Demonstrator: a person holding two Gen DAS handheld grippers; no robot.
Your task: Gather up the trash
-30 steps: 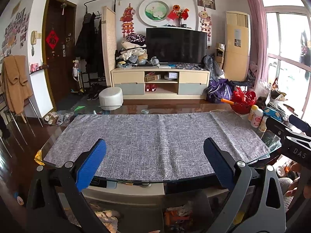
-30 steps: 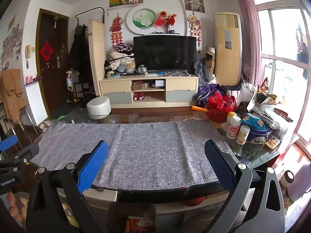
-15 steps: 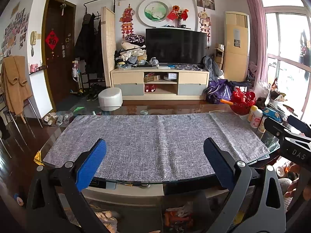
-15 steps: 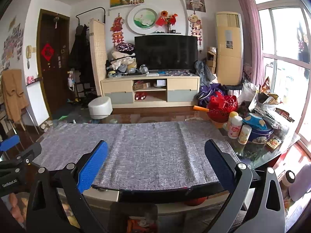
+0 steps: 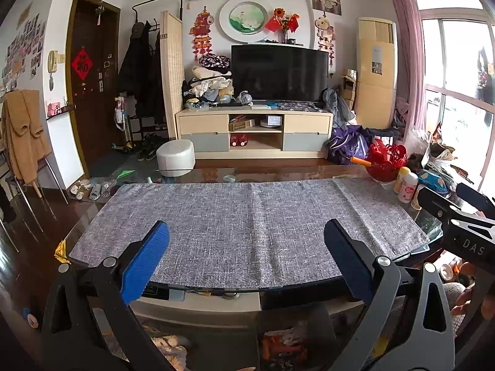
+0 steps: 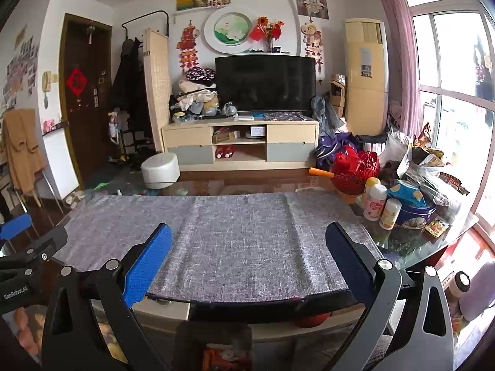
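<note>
Glass table [image 5: 428, 227]: grey cloth [image 5: 247, 225] (bottles [image 6: 374, 202], tin [image 6: 414, 213] at right).

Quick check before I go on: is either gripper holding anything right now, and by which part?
Nothing is held. The left gripper and the right gripper are both open, with only the grey table mat showing between their fingers.

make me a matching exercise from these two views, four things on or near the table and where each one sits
Things:
1. grey cloth
2. red basket
3. blue tin
4. white stool

Places:
A. on the floor beyond the table, in front of the TV stand
B. spread over the middle of the glass table
C. at the table's right end, behind the two white bottles
D. at the far right corner of the table, an orange handle sticking out to its left

Pairs: 1-B, 2-D, 3-C, 4-A
</note>
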